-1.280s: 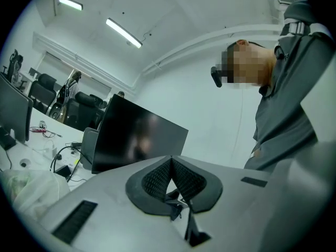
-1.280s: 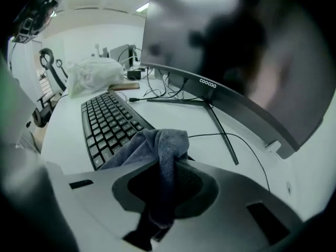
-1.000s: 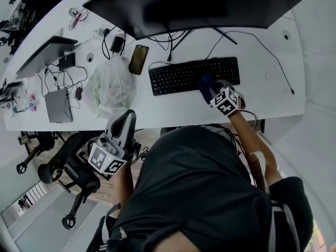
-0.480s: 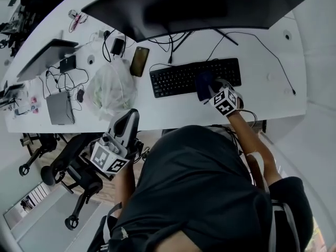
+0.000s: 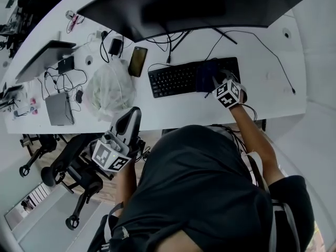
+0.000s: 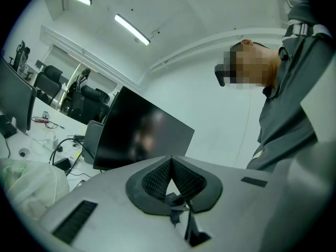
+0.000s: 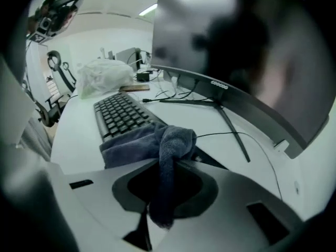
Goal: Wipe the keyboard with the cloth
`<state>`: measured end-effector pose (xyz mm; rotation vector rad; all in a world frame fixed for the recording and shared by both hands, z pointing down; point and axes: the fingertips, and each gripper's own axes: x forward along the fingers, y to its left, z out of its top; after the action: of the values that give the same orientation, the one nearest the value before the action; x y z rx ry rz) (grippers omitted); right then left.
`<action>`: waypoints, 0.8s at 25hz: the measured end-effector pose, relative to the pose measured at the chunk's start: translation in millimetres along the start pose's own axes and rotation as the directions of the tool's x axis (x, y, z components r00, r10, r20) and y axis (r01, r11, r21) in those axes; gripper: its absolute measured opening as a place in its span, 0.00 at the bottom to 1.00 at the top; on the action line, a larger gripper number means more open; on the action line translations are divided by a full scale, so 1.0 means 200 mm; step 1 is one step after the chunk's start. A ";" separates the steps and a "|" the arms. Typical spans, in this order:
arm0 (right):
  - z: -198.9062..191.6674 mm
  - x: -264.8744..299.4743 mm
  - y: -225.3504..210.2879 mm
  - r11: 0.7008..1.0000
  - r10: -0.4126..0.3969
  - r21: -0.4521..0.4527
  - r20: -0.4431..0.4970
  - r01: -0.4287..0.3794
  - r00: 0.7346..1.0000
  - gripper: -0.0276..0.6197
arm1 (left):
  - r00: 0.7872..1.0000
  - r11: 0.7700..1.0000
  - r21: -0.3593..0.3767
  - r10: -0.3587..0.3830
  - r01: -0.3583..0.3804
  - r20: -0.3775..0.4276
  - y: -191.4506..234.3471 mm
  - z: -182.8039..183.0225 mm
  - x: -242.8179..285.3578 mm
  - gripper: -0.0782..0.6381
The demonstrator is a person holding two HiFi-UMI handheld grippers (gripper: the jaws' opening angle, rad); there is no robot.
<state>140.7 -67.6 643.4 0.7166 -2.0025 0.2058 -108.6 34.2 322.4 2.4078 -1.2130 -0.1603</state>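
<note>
A black keyboard (image 5: 178, 78) (image 7: 119, 114) lies on the white desk (image 5: 262, 96) under the big monitor. A dark blue cloth (image 5: 206, 75) (image 7: 157, 143) is spread over the keyboard's right half. My right gripper (image 5: 217, 81) (image 7: 169, 159) is shut on the cloth, a fold of it pinched between the jaws and hanging through them. My left gripper (image 5: 129, 121) (image 6: 170, 159) is held off the desk's near edge, by the person's body, tilted up toward the ceiling, its jaws shut with nothing in them.
A large dark monitor (image 5: 199, 4) overhangs the back of the desk, its stand legs and cables behind the keyboard. A crumpled clear plastic bag (image 5: 109, 88) and a phone (image 5: 138, 61) lie left of the keyboard. Further left are a laptop (image 5: 44, 56), cables and office chairs.
The right gripper has dragged the cloth upward across the keyboard, from its lower edge toward its top right. The left gripper has stayed about where it was.
</note>
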 end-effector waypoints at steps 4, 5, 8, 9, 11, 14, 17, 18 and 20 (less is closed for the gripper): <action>-0.06 -0.04 0.24 0.994 0.111 -0.002 -0.007 -0.111 0.994 0.14 | 0.999 0.999 -0.030 0.037 -0.037 0.000 0.07 -0.02 -0.03 0.12; -0.06 -0.04 0.24 0.992 0.129 -0.001 -0.013 -0.129 0.992 0.14 | 0.999 0.998 -0.043 0.045 -0.045 -0.003 0.09 -0.03 -0.02 0.12; 0.01 0.00 0.07 0.995 0.099 -0.010 -0.013 -0.099 0.995 0.14 | 0.999 0.996 -0.079 0.046 -0.046 -0.003 0.13 -0.04 0.02 0.12; 0.04 0.00 0.00 0.997 0.072 -0.010 -0.005 -0.072 0.997 0.14 | 0.999 0.996 -0.085 0.038 -0.038 -0.001 0.13 -0.04 0.04 0.12; 0.11 0.00 -0.10 1.000 0.030 0.005 0.011 -0.030 0.999 0.14 | 1.000 0.996 -0.083 0.023 -0.023 -0.001 0.12 -0.03 0.08 0.12; 0.12 0.03 -0.05 0.998 0.053 0.016 0.006 -0.053 0.999 0.14 | 1.000 0.997 -0.074 0.018 -0.019 -0.008 0.11 -0.02 0.10 0.12; 0.07 0.06 0.05 0.998 0.067 0.009 0.032 -0.067 0.997 0.14 | 0.999 0.996 -0.085 0.037 -0.039 -0.019 0.16 -0.03 0.10 0.12; 0.05 0.06 0.05 0.998 0.063 0.020 0.041 -0.064 0.997 0.14 | 0.999 0.995 -0.091 0.046 -0.048 -0.022 0.18 -0.04 0.10 0.12; 0.03 0.04 0.03 0.997 0.063 0.044 0.033 -0.065 0.997 0.14 | 0.998 0.992 -0.104 0.063 -0.066 -0.023 0.21 -0.05 0.10 0.12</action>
<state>130.6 -68.7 648.9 0.6881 -2.0580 0.2796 -125.0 -0.1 350.7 2.2723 -1.2406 -0.1757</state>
